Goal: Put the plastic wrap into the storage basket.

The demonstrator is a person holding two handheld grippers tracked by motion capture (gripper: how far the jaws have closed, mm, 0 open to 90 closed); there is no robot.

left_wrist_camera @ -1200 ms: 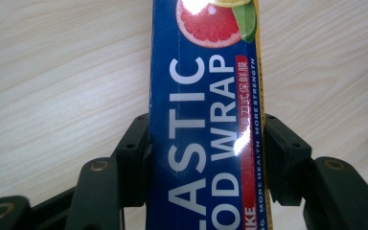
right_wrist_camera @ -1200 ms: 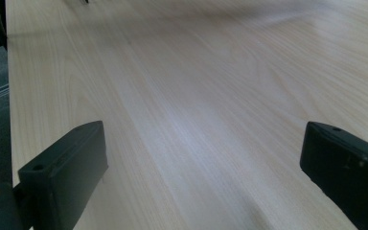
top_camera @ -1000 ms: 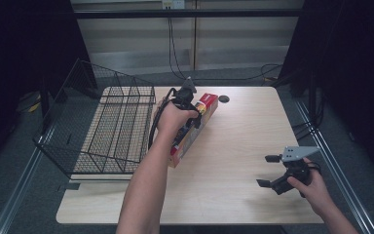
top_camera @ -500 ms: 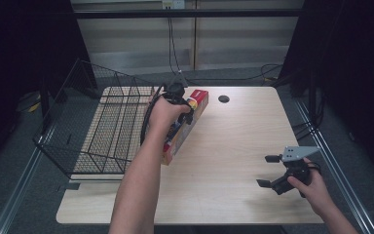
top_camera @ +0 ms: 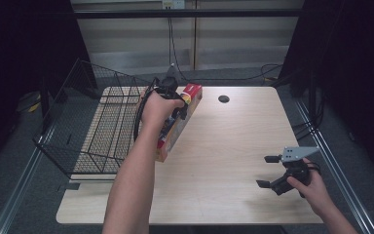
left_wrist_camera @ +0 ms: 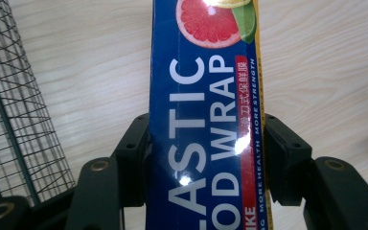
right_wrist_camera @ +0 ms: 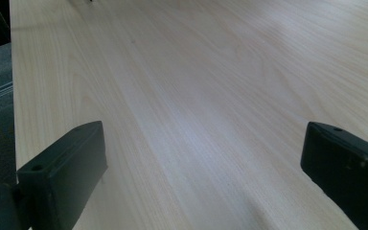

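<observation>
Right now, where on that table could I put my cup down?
The middle of the table, between the box and the right gripper, is bare wood. So is the near edge. The left side is crowded: the wire basket sits there, with the left gripper holding the box beside it.

The left forearm reaches far forward from the bottom edge, nearly straight, its hand wrapped around the left gripper (top_camera: 175, 108) near the wire basket (top_camera: 78, 141). That gripper's jaws press on both long sides of the plastic wrap box (left_wrist_camera: 203, 143), pads flat against it. A black cable loops from the gripper along the wrist. The right hand (top_camera: 309, 187) sits well away from the basket, low over the worktop (top_camera: 233, 146), holding the right gripper (top_camera: 269, 171) with jaws spread wide, nothing between them.
</observation>
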